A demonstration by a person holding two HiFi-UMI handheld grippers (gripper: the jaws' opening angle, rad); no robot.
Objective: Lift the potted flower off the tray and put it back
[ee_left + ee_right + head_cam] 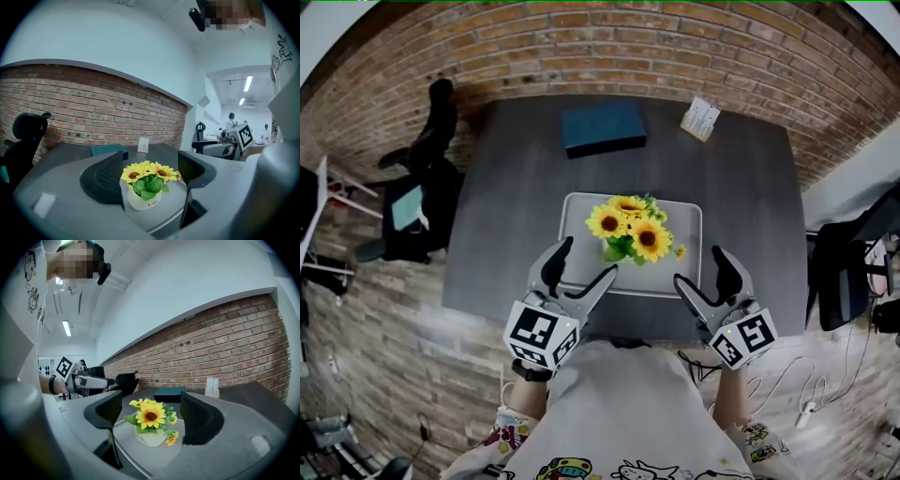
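Observation:
A small white pot of yellow sunflowers [630,230] stands upright on a grey tray [581,204] in the middle of the dark table. My left gripper [589,257] hovers at the tray's near left corner, open and holding nothing. My right gripper [697,265] is at the tray's near right corner, also open and empty. In the left gripper view the potted flower [143,198] appears framed between the spread jaws, farther off and untouched. The right gripper view shows the pot [149,437] the same way, well ahead of the jaws.
A teal book [603,127] and a white card stand [700,119] lie at the table's far side near the brick wall. Black office chairs stand to the left [427,183] and right [848,272]. Cables trail on the floor at right [797,384].

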